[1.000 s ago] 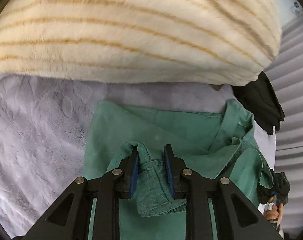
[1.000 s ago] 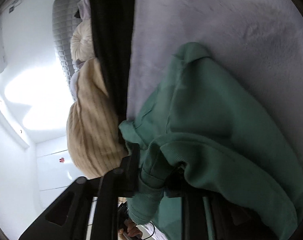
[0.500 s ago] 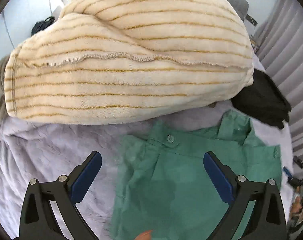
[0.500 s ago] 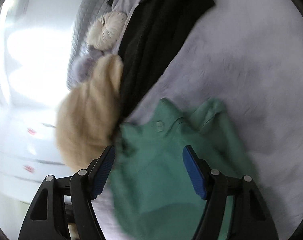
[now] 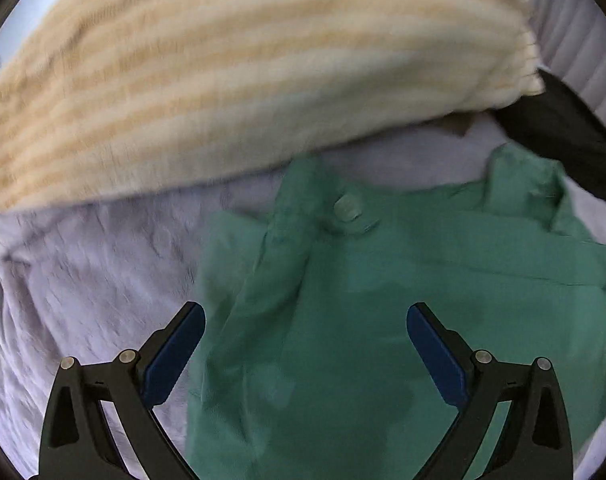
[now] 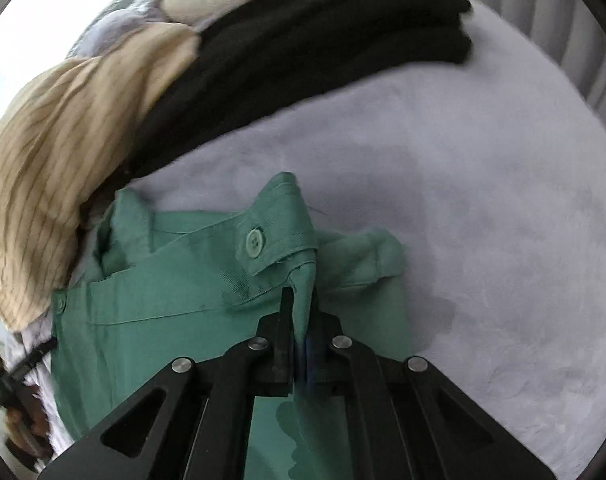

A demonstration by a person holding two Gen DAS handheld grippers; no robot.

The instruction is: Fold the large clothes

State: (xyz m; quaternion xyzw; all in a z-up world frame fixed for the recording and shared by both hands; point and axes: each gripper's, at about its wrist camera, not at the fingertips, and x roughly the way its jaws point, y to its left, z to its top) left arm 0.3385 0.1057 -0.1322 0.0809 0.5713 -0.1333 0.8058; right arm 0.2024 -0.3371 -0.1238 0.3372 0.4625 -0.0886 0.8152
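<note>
Already the green garment [image 6: 191, 320] lies partly folded on the pale blanket [image 6: 483, 208], near the striped cream throw [image 5: 243, 80]. Right gripper [image 6: 301, 336] pinches a fold beside the button (tightly shut); left gripper [image 5: 303, 340] hovers wide open, empty. Further folds probably remain.

striped blanket [image 5: 243, 80]: smeared with motion blur, cut off up top
green garment [image 5: 383, 320]: bottom edge cuts it off

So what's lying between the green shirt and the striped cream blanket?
Only a bare strip of the pale bed cover separates the green shirt from the striped cream blanket; the left wrist view shows it.
</note>
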